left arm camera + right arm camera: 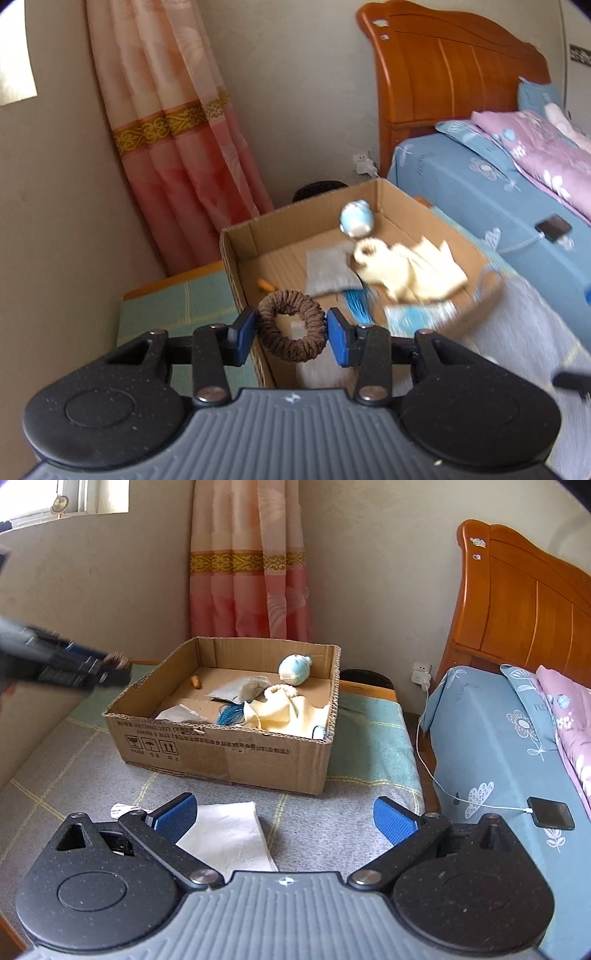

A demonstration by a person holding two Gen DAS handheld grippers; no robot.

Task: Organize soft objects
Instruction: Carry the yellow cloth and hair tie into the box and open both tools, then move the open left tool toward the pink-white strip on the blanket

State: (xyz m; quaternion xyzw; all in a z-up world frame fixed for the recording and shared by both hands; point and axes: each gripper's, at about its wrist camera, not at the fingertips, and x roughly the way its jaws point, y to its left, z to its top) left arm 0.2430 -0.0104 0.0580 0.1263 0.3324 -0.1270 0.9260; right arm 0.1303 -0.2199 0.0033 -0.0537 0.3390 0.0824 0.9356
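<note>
My left gripper (291,330) is shut on a brown hair scrunchie (291,324), held in the air at the near left corner of an open cardboard box (236,254). In the right wrist view the same gripper (110,672) comes in blurred from the left, level with the box (221,749), the scrunchie (118,660) at its tip. Inside the box lie a pale blue plush toy (293,669), a cream cloth (284,710), grey cloths (231,690) and blue strands (231,714). My right gripper (284,818) is open above a white folded cloth (231,834) on the grey blanket (325,823).
A bed with a blue sheet (491,738), a pink quilt (569,709) and a wooden headboard (524,605) fills the right side. A phone (551,813) on a white charging cable lies on the sheet. A pink curtain (251,572) hangs behind the box.
</note>
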